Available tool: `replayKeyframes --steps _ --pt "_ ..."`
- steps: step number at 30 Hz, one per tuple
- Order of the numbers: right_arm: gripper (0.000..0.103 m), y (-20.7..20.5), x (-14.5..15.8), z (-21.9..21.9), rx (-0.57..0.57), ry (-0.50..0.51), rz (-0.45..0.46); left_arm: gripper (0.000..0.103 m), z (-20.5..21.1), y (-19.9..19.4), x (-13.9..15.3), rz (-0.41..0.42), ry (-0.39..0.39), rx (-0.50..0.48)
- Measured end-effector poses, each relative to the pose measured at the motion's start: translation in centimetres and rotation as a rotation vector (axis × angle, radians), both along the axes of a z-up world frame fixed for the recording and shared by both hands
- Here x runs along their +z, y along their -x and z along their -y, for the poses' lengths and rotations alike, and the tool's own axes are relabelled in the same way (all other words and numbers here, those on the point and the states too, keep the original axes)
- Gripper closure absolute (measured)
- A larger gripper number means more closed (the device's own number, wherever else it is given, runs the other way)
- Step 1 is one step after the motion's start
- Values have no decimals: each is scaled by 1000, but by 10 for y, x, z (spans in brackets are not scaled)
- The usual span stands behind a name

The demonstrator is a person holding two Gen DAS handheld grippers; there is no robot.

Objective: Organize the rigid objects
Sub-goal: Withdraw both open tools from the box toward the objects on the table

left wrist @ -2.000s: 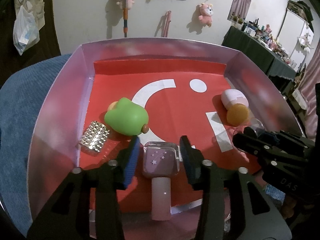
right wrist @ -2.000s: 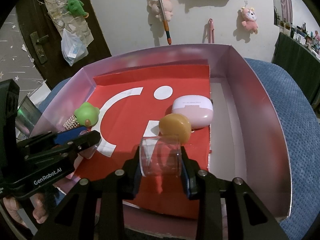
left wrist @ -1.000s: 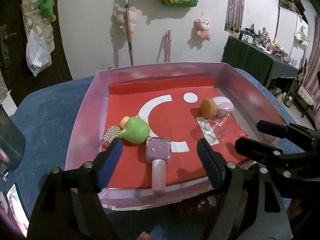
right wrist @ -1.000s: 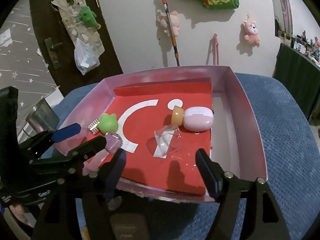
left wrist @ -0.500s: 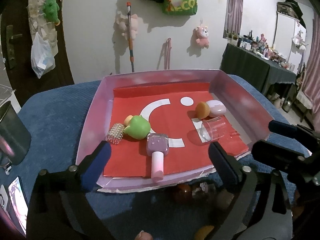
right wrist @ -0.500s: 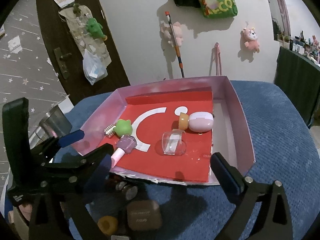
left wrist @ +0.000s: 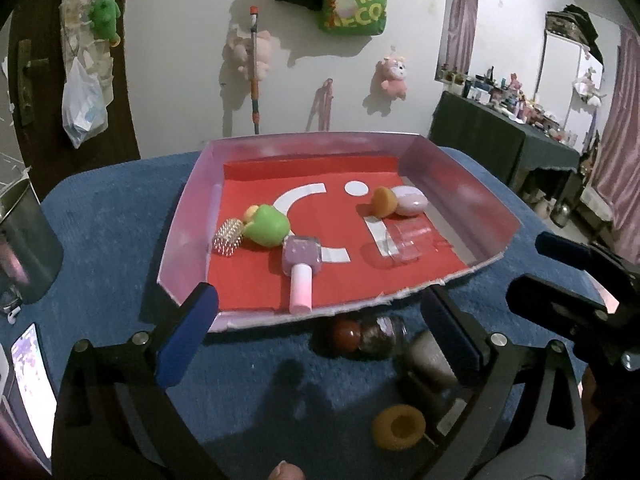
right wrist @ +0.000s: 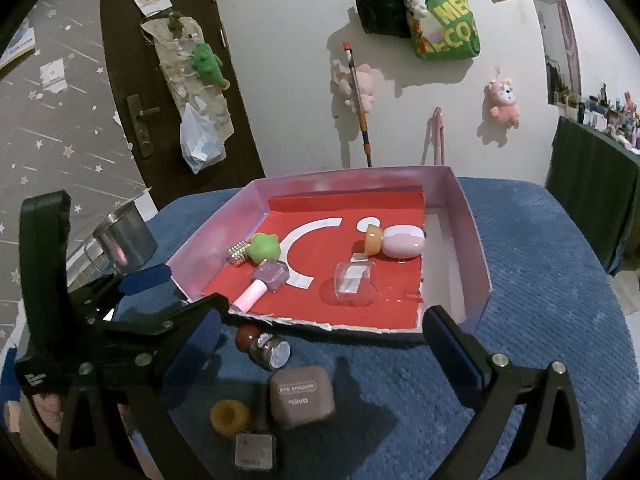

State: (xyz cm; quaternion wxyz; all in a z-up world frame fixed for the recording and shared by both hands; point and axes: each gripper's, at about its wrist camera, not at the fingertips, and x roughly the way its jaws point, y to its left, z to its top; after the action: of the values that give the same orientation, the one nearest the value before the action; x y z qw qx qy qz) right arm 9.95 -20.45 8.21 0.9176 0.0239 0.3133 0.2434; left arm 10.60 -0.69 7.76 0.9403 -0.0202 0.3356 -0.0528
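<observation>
Left gripper (left wrist: 320, 322) spread wide, nothing between jaws; right gripper (right wrist: 324, 334) likewise wide, empty. Shallow pink-walled tray with red liner (right wrist: 478, 256) ahead of both, already holding green frog toy (left wrist: 267, 225), lilac bottle with pink cap (left wrist: 301, 266), clear cup on its side (right wrist: 352, 282).

Unsorted pieces outside tray, on blue cloth just below both grippers:
- small dark glass jar with red cap (right wrist: 264, 346), on its side, long axis diagonal, toward left side
- brown eyeshadow case (right wrist: 302, 395)
- yellow ring (right wrist: 230, 416)

Right gripper seems better placed over case. In left view case mostly hidden behind finger; jar contents unreadable.

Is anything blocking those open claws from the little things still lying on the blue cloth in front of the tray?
Nothing visible does. The brown case, yellow ring and small jar lie uncovered before the right gripper, outside the tray.
</observation>
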Motion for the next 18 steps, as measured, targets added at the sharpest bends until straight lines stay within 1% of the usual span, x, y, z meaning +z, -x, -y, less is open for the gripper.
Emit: replayKeyframes --steps 4,8,14,18 --pt "0 9 -3 2 -17 9 11 0 2 13 -2 -7 2 -6" --pt "0 20 -5 8 -33 10 9 0 2 24 -5 -17 20 -9" --pt "0 35 -12 11 -48 39 9 0 3 36 -15 -46 26 -14" --pt "0 41 -18 15 -55 41 -10 0 3 45 -22 -65 33 -17"
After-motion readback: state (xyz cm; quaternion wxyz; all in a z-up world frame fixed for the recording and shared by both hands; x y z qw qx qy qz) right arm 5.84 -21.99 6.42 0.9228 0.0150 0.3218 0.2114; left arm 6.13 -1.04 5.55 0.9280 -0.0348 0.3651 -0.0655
